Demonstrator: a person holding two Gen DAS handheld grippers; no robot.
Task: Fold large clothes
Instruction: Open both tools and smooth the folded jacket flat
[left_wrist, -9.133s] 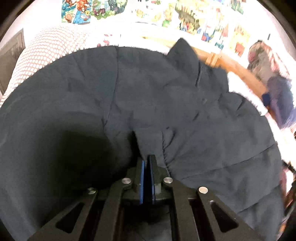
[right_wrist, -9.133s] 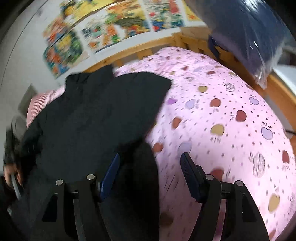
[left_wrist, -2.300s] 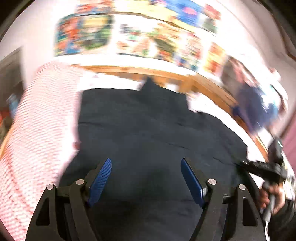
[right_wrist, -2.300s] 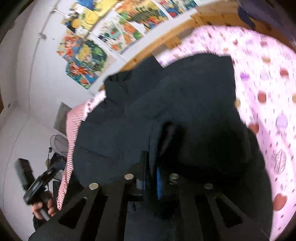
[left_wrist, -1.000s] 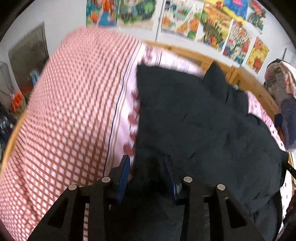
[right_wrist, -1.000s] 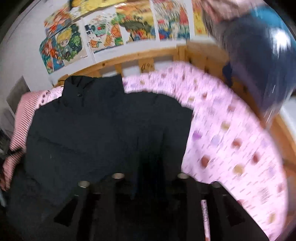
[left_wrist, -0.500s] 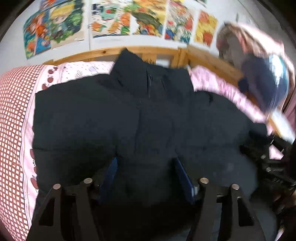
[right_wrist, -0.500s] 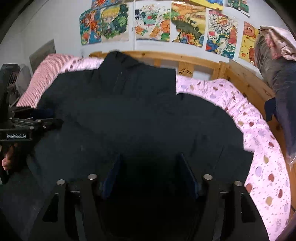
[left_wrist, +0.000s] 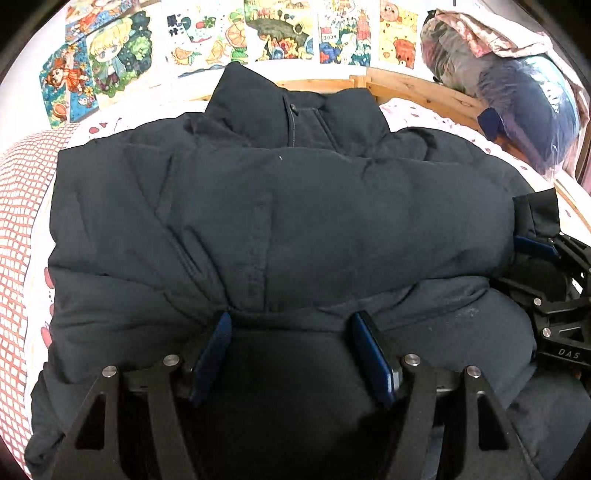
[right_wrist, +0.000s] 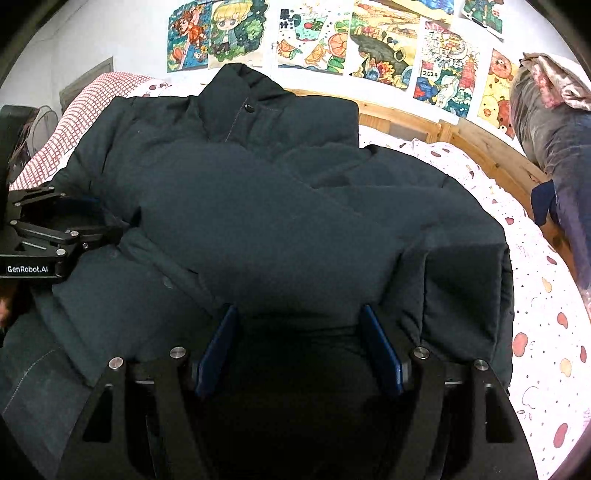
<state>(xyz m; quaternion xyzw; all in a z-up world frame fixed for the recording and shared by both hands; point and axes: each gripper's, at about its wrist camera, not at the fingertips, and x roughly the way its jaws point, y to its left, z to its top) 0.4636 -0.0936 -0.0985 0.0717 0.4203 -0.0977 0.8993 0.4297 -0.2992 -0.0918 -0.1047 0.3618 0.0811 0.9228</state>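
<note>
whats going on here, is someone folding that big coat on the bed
Yes. A person with a handheld gripper in each hand is folding a dark padded jacket spread on a bed with a pink patterned sheet. Its sides look folded in over the body, collar toward the wooden headboard. The left gripper and right gripper are open, at the jacket's near edge.

A wooden-framed bed (right_wrist: 480, 138) carried a pink sheet (right_wrist: 546, 332) printed with apples. A dark padded jacket (left_wrist: 295, 206) lay spread across it, collar towards the headboard. At the left, a red-checked cover (left_wrist: 18, 206), possibly a pillow.
</note>
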